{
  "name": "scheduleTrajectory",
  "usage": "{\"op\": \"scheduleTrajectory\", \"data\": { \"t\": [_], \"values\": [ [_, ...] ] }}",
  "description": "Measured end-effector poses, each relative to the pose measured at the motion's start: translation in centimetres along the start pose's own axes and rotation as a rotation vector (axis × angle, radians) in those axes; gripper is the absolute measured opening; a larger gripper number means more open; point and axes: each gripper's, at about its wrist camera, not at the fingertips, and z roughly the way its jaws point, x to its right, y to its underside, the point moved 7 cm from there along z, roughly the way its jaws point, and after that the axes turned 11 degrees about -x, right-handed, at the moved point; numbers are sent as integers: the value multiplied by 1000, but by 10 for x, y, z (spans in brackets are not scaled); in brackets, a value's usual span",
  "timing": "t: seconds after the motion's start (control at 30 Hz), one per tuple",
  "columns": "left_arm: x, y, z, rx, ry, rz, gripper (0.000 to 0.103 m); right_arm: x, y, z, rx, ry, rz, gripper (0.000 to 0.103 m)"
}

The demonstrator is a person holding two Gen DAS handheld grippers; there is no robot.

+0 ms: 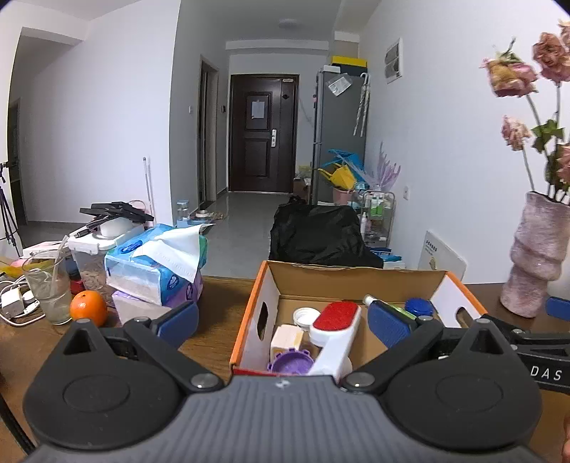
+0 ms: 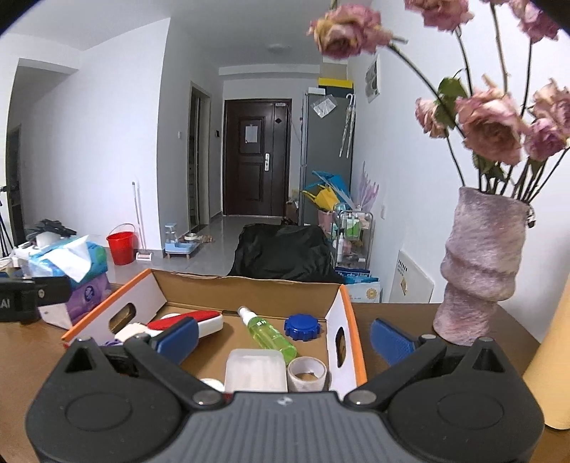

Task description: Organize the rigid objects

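Both grippers, left gripper [image 1: 283, 324] and right gripper [image 2: 283, 336], hover wide open and empty over the cardboard box [image 2: 249, 288] holding a lint brush [image 1: 335, 318] and spray bottle [image 2: 267, 334].

Both views evenly lit, soft diffuse indoor light with a cool bluish cast on the white walls [image 1: 107, 107]. Ceiling lamp [image 1: 289, 23] at top centre looks unlit or dim, no hard shadows anywhere. Mild sheen on the floor tiles [image 1: 242, 220] mid-frame, no blown glare. Strong fisheye bending: wall edges bow toward left and right borders, dark vignette in the corners. Dried flowers [image 2: 491, 124] at upper right of the right wrist view slightly soft. Centre reasonably sharp, some compression noise.
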Motion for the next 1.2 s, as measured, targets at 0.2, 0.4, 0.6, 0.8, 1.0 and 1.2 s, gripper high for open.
{"op": "scheduleTrajectory", "data": {
  "t": [0.2, 0.4, 0.6, 0.8, 1.0, 1.2],
  "values": [
    [1, 12, -27, 5, 5, 7, 103, -2, 11, -36, 21, -2, -18, 103],
    [-4, 25, -56, 1, 16, 0, 103, -3, 22, -70, 41, -7, -24, 103],
    [-11, 38, -82, -9, 26, -15, 103, -3, 36, -100, 38, -5, -11, 103],
    [-12, 53, -120, -4, 38, -6, 103, 0, 52, -137, 41, -2, 2, 103],
    [-14, 74, -164, 11, 41, 3, 103, 4, 73, -185, 63, -7, 18, 103],
    [-17, 97, -217, 47, 52, 12, 103, 1, 94, -241, 94, -14, 16, 103]
  ]
}}
